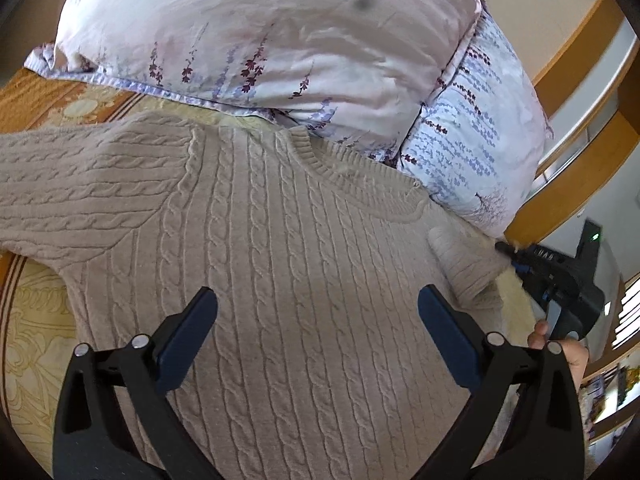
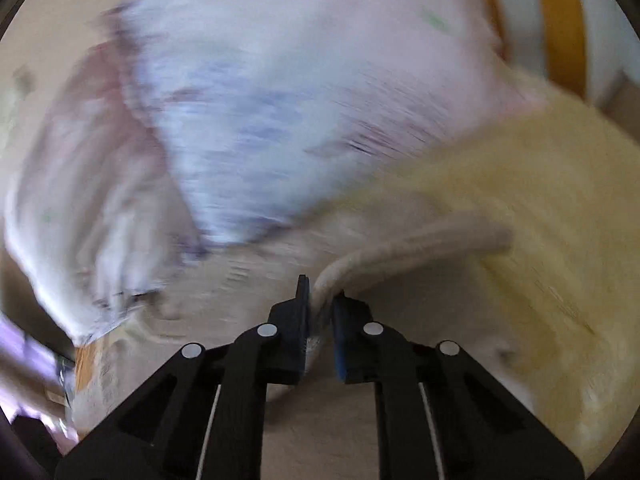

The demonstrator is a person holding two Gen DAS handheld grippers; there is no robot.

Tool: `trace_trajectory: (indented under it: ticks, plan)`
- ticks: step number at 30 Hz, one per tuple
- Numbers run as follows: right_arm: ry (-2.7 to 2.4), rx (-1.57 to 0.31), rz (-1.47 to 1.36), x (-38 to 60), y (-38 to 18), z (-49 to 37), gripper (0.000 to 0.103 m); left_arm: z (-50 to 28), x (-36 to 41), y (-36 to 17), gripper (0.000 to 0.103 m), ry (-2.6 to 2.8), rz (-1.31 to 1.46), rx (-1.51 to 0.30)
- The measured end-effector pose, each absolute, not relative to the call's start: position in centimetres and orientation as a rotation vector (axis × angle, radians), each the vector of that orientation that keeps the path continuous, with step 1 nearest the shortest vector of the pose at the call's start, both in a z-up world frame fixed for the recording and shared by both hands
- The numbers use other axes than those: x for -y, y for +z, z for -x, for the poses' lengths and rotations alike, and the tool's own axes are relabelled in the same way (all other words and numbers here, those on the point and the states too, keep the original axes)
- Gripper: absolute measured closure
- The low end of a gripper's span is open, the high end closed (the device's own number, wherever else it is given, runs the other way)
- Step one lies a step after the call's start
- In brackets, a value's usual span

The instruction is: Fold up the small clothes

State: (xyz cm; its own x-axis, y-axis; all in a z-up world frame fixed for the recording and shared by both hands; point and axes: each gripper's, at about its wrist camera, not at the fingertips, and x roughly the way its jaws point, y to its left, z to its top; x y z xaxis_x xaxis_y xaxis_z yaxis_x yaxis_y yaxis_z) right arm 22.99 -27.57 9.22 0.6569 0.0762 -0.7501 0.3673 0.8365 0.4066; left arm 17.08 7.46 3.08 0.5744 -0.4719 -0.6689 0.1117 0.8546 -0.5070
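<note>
A beige cable-knit sweater lies spread flat on the bed, collar toward the pillows, one sleeve stretched out to the left. My left gripper is open and empty, hovering over the sweater's chest. My right gripper is shut on the sweater's right sleeve edge, which curves up from between its fingers; this view is motion-blurred. The right gripper also shows in the left wrist view at the sweater's right side.
Two floral pillows lie just behind the collar, one pale pink, one blue-white. A yellow patterned bedspread lies under the sweater. A wooden headboard curves along the right.
</note>
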Motion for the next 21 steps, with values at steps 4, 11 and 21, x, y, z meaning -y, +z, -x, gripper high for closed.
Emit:
trace_trajectory:
  ticks: [4,11,21]
  plan:
    - [0.233,-0.866,-0.440,18.8,11.1,-24.4,0.091,-17.8,-8.2,2.5,0.008,-0.391,0.549,-0.932]
    - [0.364,-1.032,-0.406,14.9,8.0,-22.7,0.042,-18.9,-8.3,1.4,0.020,-0.392,0.651,-0.991]
    - [-0.143,-0.958,-1.033,33.1,3.3,-16.4,0.045,-21.7,-9.4,0.2,0.052,-0.308,0.740,-1.043]
